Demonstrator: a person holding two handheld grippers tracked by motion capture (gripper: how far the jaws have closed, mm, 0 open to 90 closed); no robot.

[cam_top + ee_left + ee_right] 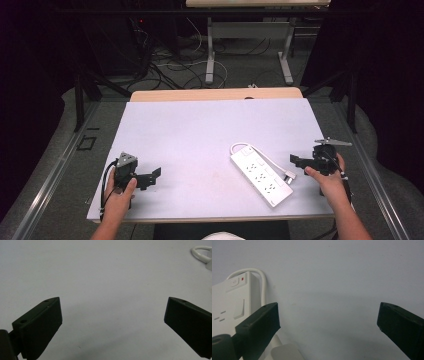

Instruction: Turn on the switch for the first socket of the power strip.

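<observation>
A white power strip (pixel 261 175) lies diagonally on the pale table mat (pixel 200 140), right of centre, its white cable (pixel 272 161) running along its far side to a plug (pixel 289 175). In the right gripper view the strip (pixel 232 302) shows its switch end with a red light, and the cable (pixel 263 287) loops around that end. My right gripper (pixel 296 161) is held just right of the strip, open, nothing between its jaws. My left gripper (pixel 151 177) rests at the front left of the mat, open and empty. The left gripper view catches the cable loop (pixel 201 252) far off.
The mat covers a wooden table (pixel 215 94) whose back edge shows beyond it. Past the table, the floor holds tangled cables (pixel 175 65) and the legs of another desk (pixel 210 55). Dark curtains close in both sides.
</observation>
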